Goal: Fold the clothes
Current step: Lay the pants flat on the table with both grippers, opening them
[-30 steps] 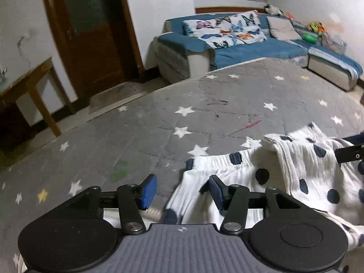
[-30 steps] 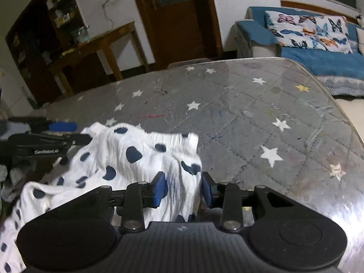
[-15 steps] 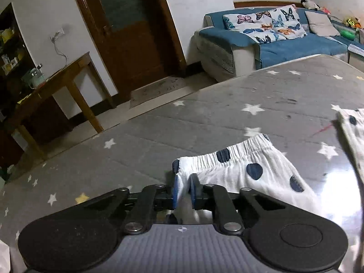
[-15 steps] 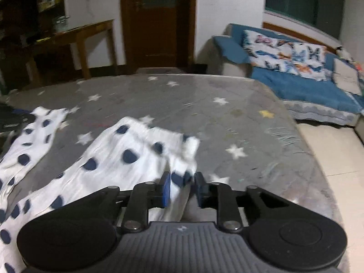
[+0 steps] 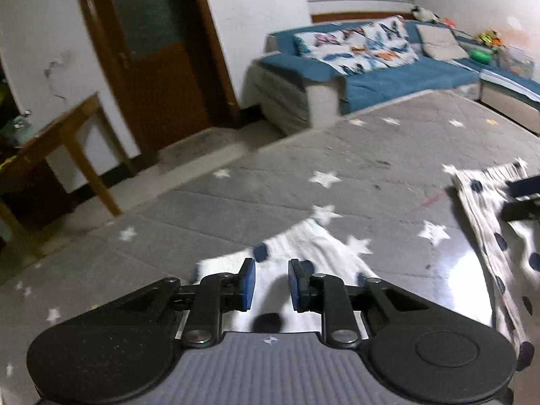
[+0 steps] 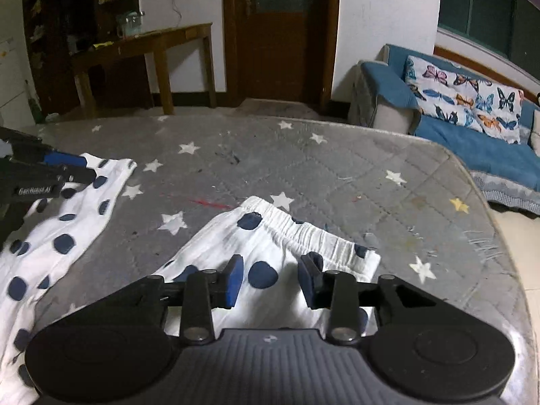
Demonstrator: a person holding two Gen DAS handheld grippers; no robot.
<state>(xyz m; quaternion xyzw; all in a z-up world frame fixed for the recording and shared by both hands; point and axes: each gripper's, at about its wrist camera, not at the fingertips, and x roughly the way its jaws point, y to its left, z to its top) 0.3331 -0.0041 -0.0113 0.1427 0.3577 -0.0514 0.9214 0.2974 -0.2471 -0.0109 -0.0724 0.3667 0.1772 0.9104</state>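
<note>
In the right wrist view the garment point(image 6: 270, 253) lies spread on the mattress point(image 6: 337, 168) — one part near the centre, just before the right gripper point(image 6: 271, 280), its waistband on the far side, the other part stretching along the left. The left gripper point(image 6: 64, 168) sits over that left part's far end. Beyond the mattress a table point(image 6: 152, 40) stands far left, a door point(image 6: 280, 30) behind the centre, a sofa point(image 6: 472, 128) to the right. In the left wrist view the left gripper point(image 5: 271, 285) hangs over the cloth's near part — the other part lies right.
</note>
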